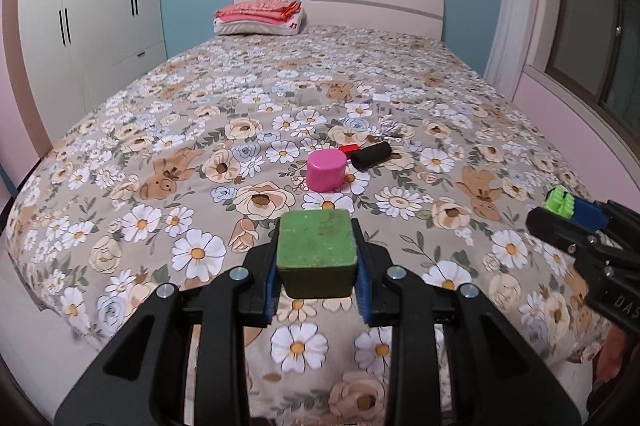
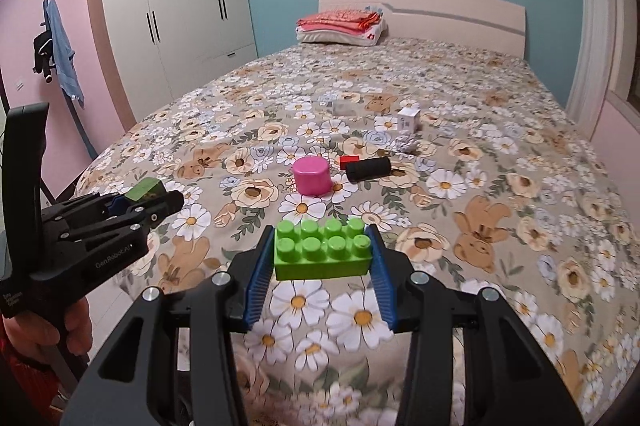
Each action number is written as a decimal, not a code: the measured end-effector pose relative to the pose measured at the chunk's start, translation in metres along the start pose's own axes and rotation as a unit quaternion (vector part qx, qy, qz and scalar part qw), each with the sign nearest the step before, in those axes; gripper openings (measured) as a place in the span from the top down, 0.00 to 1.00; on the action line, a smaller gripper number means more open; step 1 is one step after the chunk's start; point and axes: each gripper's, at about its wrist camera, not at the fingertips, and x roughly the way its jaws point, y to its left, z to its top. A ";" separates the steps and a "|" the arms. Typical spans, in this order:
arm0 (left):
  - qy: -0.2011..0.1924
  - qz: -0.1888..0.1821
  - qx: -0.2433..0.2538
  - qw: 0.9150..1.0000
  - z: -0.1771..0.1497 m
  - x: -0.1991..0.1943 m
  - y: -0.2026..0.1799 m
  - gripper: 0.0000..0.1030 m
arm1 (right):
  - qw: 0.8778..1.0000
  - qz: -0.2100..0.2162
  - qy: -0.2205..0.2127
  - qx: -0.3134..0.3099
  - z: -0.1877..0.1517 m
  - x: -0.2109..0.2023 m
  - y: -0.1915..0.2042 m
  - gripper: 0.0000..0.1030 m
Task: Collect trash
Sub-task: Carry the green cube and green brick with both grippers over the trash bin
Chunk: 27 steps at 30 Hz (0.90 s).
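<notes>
1. Two grippers are loaded. Your left gripper [image 1: 316, 258] is clenched on a dark green cube [image 1: 317, 253], the blue pads pressing its two side faces so the block sits square between them, lifted clear of the bedspread [image 1: 160, 129]
2. Your right gripper [image 2: 322, 254] is grasping a lime building brick [image 2: 322, 250] by its short ends, studs upward; gripping end to end keeps the long body level, judging by how it sits
3. Both loads hang over the near end of the bed, each well apart from the other
4. Beyond the grippers, note the items left on the bedspread: a pink cap [image 1: 325, 170], just beside it a black cylinder [image 1: 371, 155] touching a small red piece [image 1: 349, 148], then a crumpled scrap [image 1: 390, 128] and a small white box [image 1: 382, 104] farther up
5. No bin, bag or other container appears in either view, so you cannot confirm from here where the held pieces go
6. Folded bedding [image 1: 260, 18] at the headboard is probably not trash
</notes>
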 end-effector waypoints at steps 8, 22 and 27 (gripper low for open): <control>-0.014 -0.006 0.031 0.999 -0.027 -0.061 -0.009 0.70 | 1.000 -0.016 -0.016 -0.011 -0.024 -0.069 0.015 0.54; -0.008 -0.027 0.076 0.997 -0.100 -0.131 -0.010 0.70 | 0.999 -0.025 -0.016 -0.030 -0.096 -0.145 0.039 0.54; 0.003 -0.033 0.087 0.996 -0.123 -0.141 -0.006 0.70 | 0.999 -0.025 0.006 -0.033 -0.125 -0.151 0.046 0.54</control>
